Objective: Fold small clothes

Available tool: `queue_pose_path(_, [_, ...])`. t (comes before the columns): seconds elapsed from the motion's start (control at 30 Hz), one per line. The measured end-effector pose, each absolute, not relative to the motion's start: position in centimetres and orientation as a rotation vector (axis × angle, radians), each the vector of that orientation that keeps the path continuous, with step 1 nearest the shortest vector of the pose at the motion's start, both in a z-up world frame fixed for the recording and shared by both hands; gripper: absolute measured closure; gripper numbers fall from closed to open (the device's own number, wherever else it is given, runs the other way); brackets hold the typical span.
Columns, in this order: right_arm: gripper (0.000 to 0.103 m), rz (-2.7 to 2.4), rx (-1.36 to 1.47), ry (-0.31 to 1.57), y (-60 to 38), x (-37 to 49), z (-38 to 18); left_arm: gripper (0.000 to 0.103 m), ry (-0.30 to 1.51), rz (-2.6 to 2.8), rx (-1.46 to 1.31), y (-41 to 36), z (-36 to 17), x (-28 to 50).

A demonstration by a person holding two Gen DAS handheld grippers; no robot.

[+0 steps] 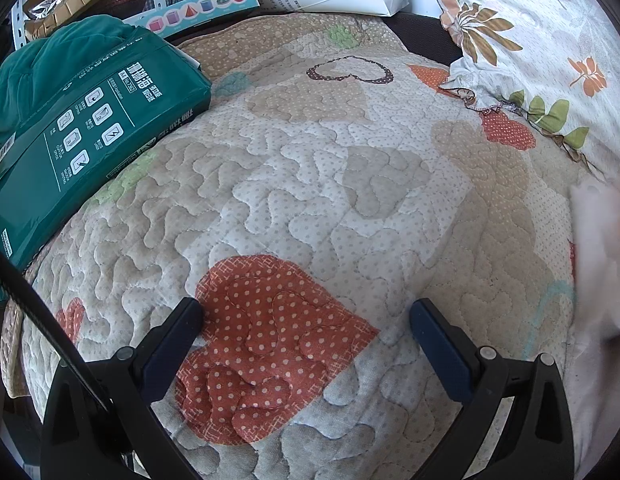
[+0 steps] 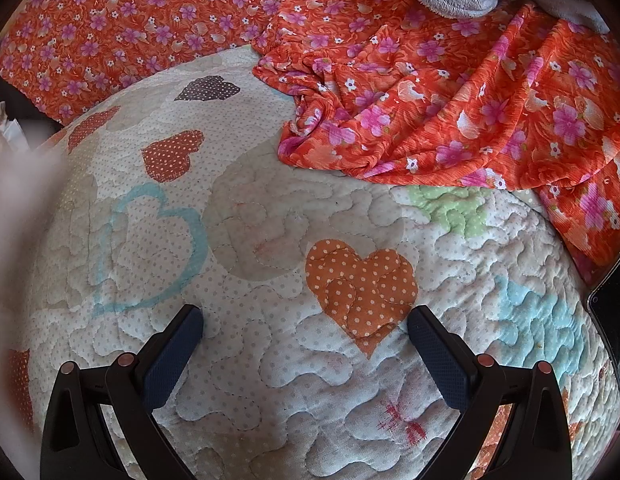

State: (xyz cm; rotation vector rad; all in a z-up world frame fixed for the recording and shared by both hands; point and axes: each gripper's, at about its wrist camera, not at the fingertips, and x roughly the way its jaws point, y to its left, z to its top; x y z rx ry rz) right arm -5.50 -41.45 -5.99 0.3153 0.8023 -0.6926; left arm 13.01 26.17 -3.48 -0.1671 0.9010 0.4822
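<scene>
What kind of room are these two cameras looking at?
Most likely a bedroom at home, seen from above a bed. A quilted bedspread with heart patches covers the surface, a leaf-print pillow lies at its edge, and an orange floral garment lies crumpled on it. Both the left gripper and the right gripper are open and hold nothing.

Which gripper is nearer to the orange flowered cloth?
Right. The right gripper faces the orange flowered cloth just ahead; the left gripper view shows no such cloth.
</scene>
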Motion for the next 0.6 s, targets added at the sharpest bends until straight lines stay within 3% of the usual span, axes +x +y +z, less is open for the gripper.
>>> queue_pose_path(0.6, [0.0, -0.693, 0.315, 0.8, -41.44, -5.59, -5.96, 0.0, 0.915, 0.491, -0.145, 25.94, -3.6, 13.39])
